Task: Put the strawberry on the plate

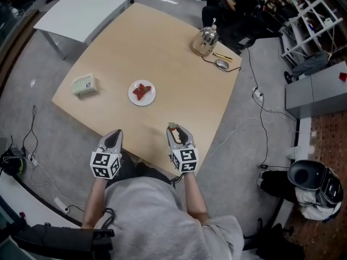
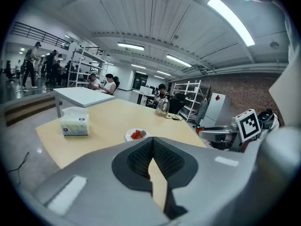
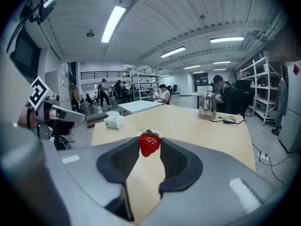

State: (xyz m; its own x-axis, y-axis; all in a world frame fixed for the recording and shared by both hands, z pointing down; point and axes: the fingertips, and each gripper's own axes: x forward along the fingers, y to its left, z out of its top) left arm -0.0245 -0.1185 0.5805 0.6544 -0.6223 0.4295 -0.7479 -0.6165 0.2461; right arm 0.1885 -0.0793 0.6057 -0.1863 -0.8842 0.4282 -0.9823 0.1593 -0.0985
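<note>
A white plate (image 1: 133, 97) with strawberries (image 1: 142, 91) on it lies in the middle of the wooden table (image 1: 162, 53). My right gripper (image 1: 174, 128) hovers over the table's near edge, shut on a red strawberry (image 3: 149, 144) pinched between its tips. In the head view that strawberry (image 1: 173, 126) shows as a small green-topped spot at the jaw tips. My left gripper (image 1: 115, 134) hangs at the near edge to the left, jaws together with nothing in them. From the left gripper view the plate (image 2: 130, 135) sits ahead, just beyond the gripper (image 2: 152, 142).
A green-and-white tissue box (image 1: 85, 84) lies at the table's left. A glass kettle (image 1: 205, 40), a mouse (image 1: 222, 64) and a cable sit at the far right corner. A white table (image 1: 81, 12) stands beyond. People sit at the back.
</note>
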